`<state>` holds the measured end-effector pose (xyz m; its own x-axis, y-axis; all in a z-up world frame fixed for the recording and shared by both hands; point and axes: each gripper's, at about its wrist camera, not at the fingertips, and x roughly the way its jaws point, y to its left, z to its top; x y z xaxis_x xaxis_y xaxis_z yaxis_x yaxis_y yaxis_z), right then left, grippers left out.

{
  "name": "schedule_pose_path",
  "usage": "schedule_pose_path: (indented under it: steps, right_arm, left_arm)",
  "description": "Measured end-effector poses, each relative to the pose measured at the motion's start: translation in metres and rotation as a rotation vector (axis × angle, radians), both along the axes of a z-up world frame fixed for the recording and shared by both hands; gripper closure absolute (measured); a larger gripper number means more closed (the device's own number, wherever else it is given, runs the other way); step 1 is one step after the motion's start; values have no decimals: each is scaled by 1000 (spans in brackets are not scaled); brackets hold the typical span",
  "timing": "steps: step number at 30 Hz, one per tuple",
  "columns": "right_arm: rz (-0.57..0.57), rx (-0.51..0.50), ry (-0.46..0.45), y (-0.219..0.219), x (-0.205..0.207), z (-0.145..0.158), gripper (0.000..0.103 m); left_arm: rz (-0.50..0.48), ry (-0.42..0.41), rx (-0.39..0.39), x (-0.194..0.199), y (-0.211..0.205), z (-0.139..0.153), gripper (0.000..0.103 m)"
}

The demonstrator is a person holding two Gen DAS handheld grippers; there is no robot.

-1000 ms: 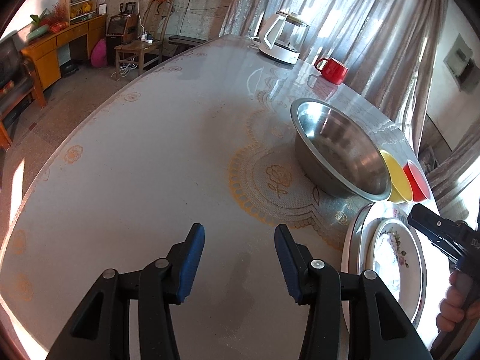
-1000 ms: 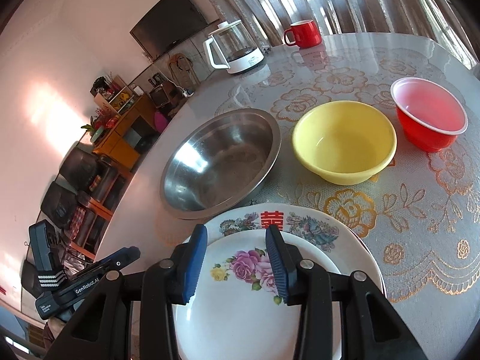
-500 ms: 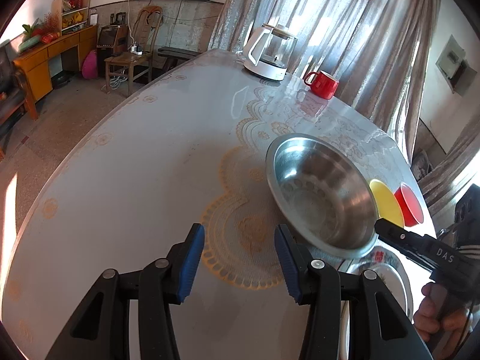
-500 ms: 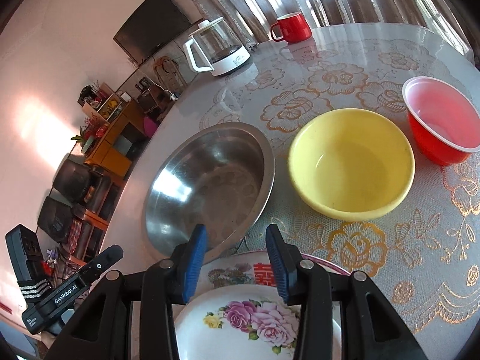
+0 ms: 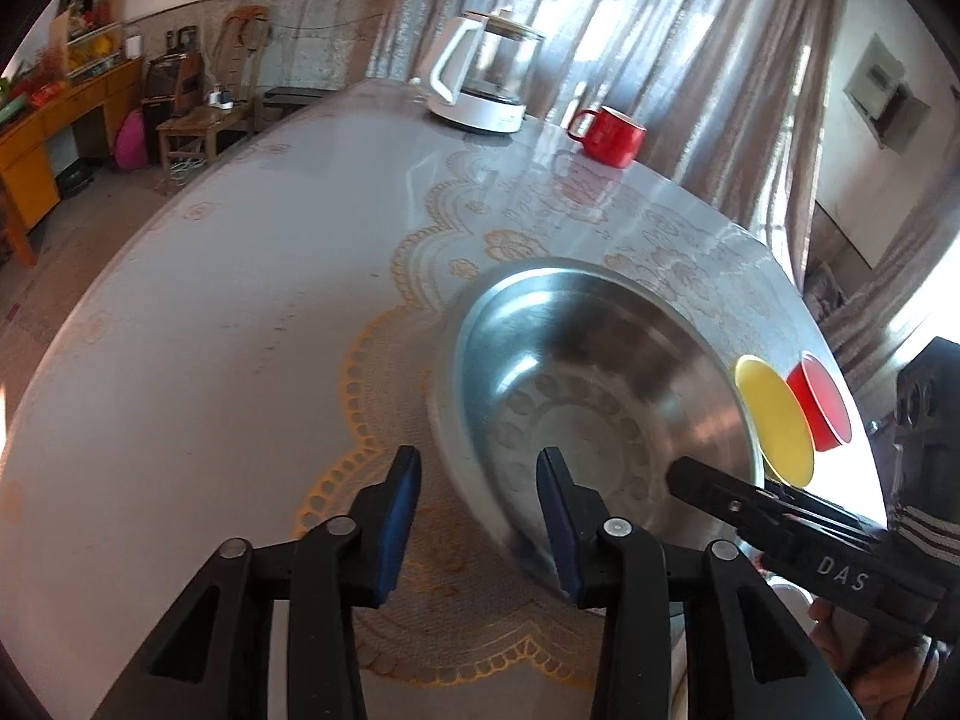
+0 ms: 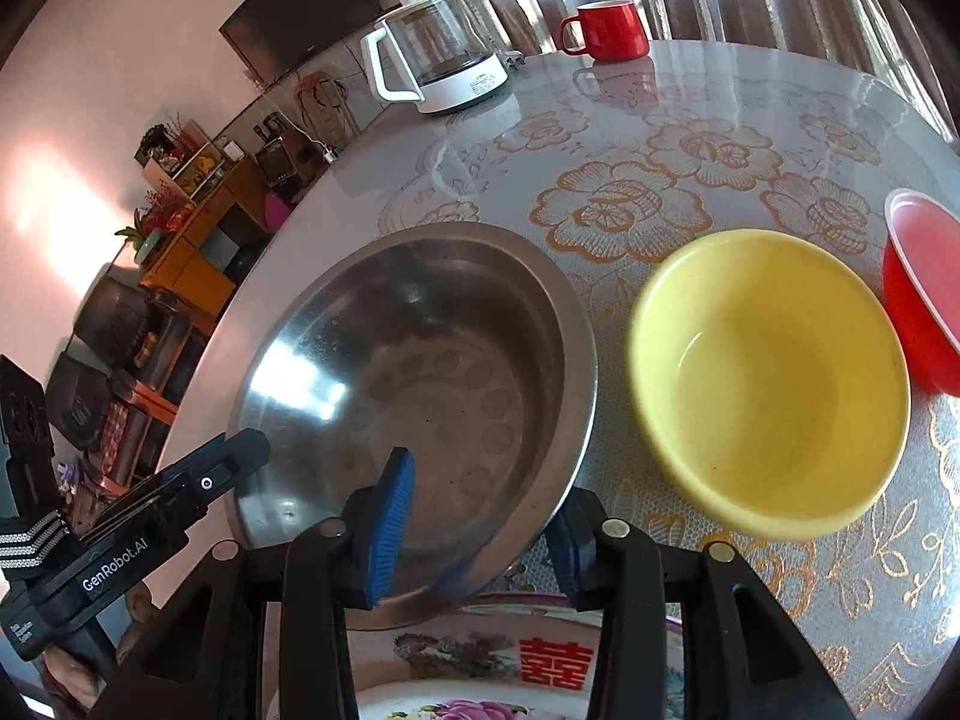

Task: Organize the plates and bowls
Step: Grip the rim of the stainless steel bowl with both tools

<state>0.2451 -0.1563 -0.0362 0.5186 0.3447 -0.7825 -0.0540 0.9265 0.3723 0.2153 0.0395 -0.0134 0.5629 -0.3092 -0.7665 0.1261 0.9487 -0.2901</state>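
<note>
**Two grippers at the rim of a steel bowl on a lace-patterned table**

A round table (image 6: 690,138) under a glossy floral cover stands before grey curtains; a glass kettle (image 6: 435,51) and a red mug (image 6: 609,30) sit at its far edge. The steel bowl (image 6: 420,384) lies near the middle, the yellow bowl (image 6: 768,378) just beside it, and the red bowl (image 6: 924,294) beyond, cut off by the right-wrist frame. Only a slice of the flowered plate (image 6: 498,660) shows under the right gripper's body; whether the bowl's rim overlaps the plate cannot be told. From the left wrist, the yellow and red bowls are largely hidden behind the steel one. The left gripper (image 5: 477,519) is closing, its jaws astride the bowl's near rim, which is blurred; the pads do not press it. The right gripper (image 6: 480,531) stands part-open, its left pad inside the bowl, the right pad outside and partly hidden by the rim; no contact is visible.
</note>
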Motion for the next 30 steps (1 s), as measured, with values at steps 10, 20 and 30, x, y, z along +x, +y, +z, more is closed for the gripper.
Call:
schedule_pose_path:
  steps: [10,20,30]
  right_arm:
    - [80,-96,-20,28,-1,0,67]
    - [233,-113,-63,69,-24,12,67]
    - [375,-88,-69,109,-70,20,67]
  left_arm:
    - [-4,-71,34,-20,9,2,72]
    - [88,-90,27,-71,49,6,71]
    - [182,-85,20,-138,87,8,70]
